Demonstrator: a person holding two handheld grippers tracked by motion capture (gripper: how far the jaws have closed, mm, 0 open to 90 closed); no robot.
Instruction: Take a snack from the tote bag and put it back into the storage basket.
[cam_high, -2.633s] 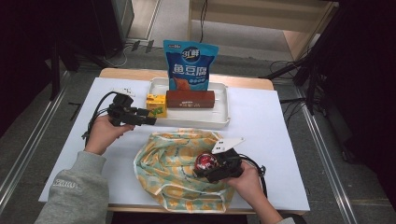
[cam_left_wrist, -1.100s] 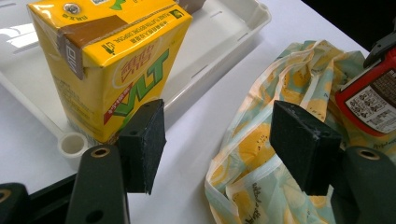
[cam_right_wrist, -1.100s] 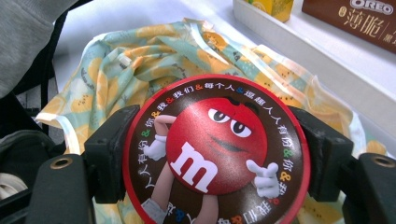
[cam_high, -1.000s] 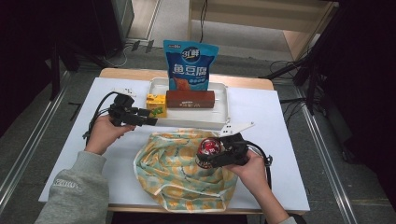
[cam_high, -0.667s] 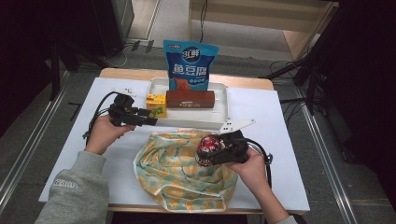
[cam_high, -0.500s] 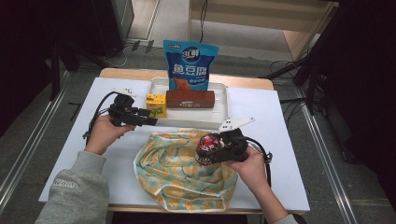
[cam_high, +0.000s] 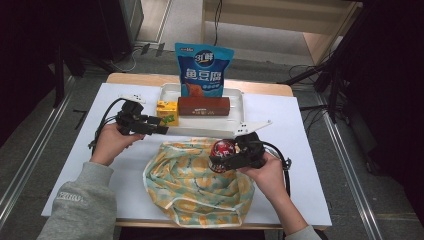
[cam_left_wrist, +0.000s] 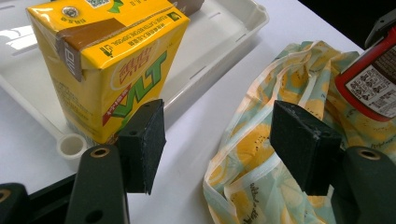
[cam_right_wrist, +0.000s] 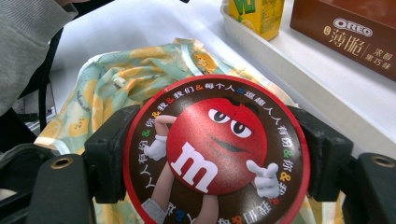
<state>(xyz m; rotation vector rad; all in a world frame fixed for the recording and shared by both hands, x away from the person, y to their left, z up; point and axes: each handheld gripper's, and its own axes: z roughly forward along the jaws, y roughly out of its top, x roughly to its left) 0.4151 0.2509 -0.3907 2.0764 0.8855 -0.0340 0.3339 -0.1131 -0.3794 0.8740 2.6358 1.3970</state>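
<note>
My right gripper (cam_high: 224, 159) (cam_right_wrist: 217, 156) is shut on a round red-rimmed M&M's tin (cam_high: 223, 149) (cam_right_wrist: 215, 151), held above the right part of a yellow-and-green patterned cloth bag (cam_high: 195, 182) (cam_right_wrist: 126, 74) lying on the table. Its pads (cam_right_wrist: 112, 151) press the tin's rim from both sides. My left gripper (cam_high: 162, 129) (cam_left_wrist: 229, 140) is open, with nothing between its pads, just in front of a yellow drink carton (cam_high: 167, 111) (cam_left_wrist: 109, 65) that stands in the white tray (cam_high: 235, 127) (cam_left_wrist: 224, 32). The tin's side (cam_left_wrist: 373, 79) shows at the right in the left gripper view.
A brown Oreo box (cam_high: 204, 106) (cam_right_wrist: 348, 30) lies in the tray beside the carton. A blue snack pouch (cam_high: 203, 70) stands at the tray's back. The white table (cam_high: 300, 145) ends at wooden edges; rails run along the floor on both sides.
My right gripper has lifted the tin off the bag's lower right and carried it up and toward the tray. The left gripper has stayed put by the carton.
</note>
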